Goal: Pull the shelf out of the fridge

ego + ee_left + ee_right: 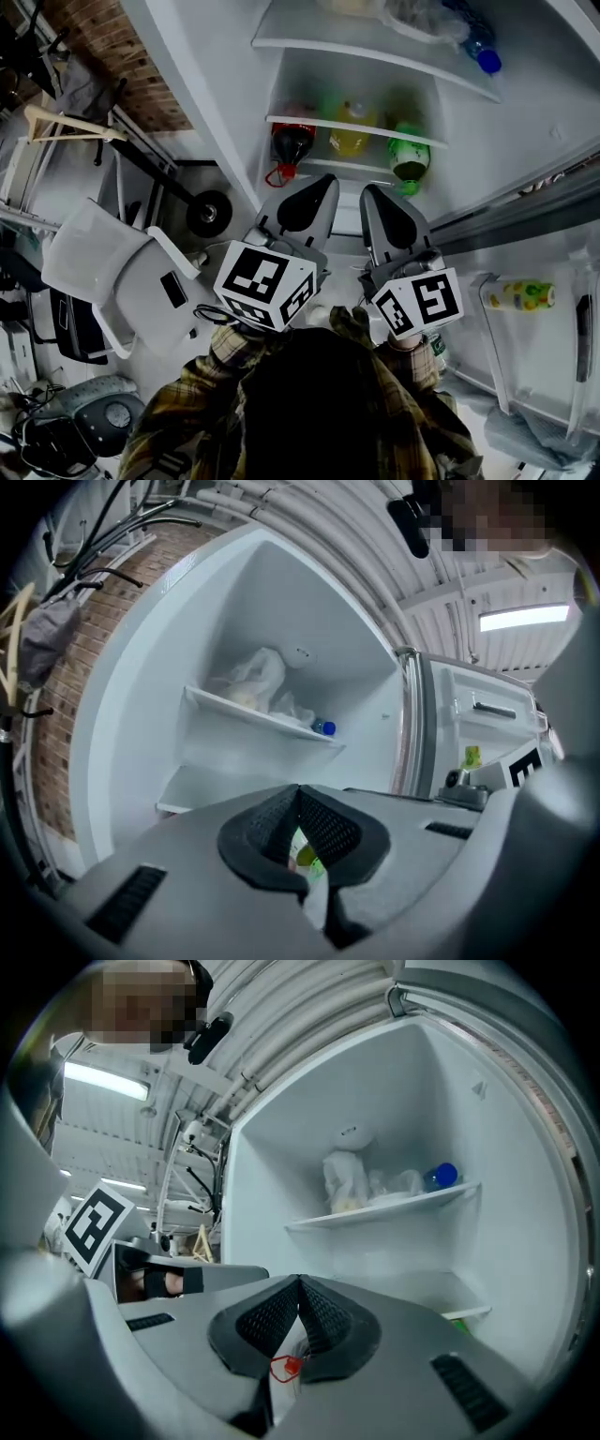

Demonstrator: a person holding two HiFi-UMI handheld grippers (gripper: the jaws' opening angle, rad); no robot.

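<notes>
The fridge stands open in front of me. A white upper shelf point(375, 49) carries a plastic bag point(412, 17) and a blue-capped bottle point(483, 52). Under a second shelf point(356, 127) stand a dark red-capped bottle point(291, 145), a yellow bottle point(352, 139) and a green bottle point(410, 157). My left gripper point(323, 183) and right gripper point(373, 192) hang side by side just before the lower shelves, both shut and empty. In the left gripper view the gripper point(300, 791) points below the upper shelf point(253, 714). The right gripper point(300, 1283) points below that same shelf point(384, 1208).
The fridge door point(553, 309) is open at the right, with a yellow-green bottle point(520, 295) in its rack. A white chair point(112, 272) and a wheeled stand point(206, 211) sit at the left before a brick wall point(122, 56). A person's plaid sleeves fill the bottom.
</notes>
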